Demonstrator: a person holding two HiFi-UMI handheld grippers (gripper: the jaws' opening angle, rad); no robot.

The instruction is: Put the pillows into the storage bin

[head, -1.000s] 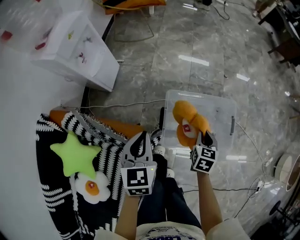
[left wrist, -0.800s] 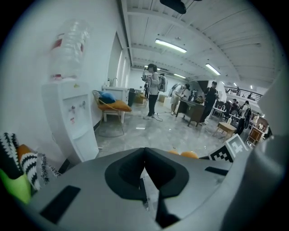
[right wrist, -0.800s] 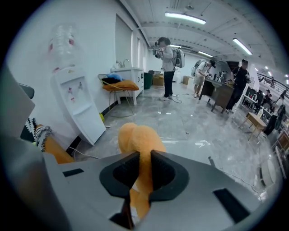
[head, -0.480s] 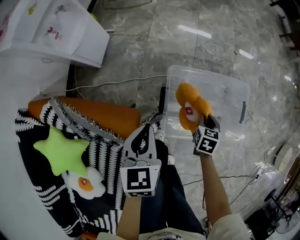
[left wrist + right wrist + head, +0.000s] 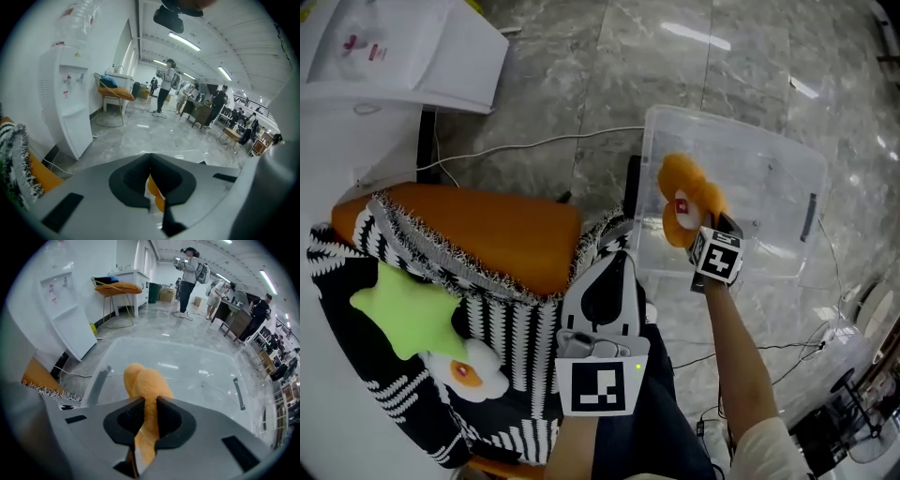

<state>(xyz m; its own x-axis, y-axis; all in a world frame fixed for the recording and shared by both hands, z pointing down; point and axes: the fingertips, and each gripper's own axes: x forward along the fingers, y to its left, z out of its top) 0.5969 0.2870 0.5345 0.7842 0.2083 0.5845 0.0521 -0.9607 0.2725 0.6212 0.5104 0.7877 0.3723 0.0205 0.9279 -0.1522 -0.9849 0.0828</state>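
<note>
An orange plush pillow (image 5: pixel 684 202) with a small red and white tag hangs over the clear plastic storage bin (image 5: pixel 766 169) on the floor. My right gripper (image 5: pixel 710 228) is shut on its lower end, pointing steeply down. In the right gripper view the pillow (image 5: pixel 145 380) sticks out past the closed jaws of that gripper (image 5: pixel 146 403), with the bin (image 5: pixel 201 373) below. My left gripper (image 5: pixel 621 260) hovers to the left of the bin, shut and holding nothing (image 5: pixel 150 157). A green star pillow (image 5: pixel 401 314) and a fried-egg pillow (image 5: pixel 469 371) lie on the striped blanket (image 5: pixel 525 323).
A long orange bolster (image 5: pixel 478 234) lies under the blanket's fringe. A white water dispenser (image 5: pixel 403 47) stands at the upper left, with a cable (image 5: pixel 534 145) running across the marble floor. Several people stand far off in the hall (image 5: pixel 166 86).
Both grippers have sunk. The right one has carried the orange pillow lower over the bin. The head view has tilted, so the bin and blanket sit higher and larger in it.
</note>
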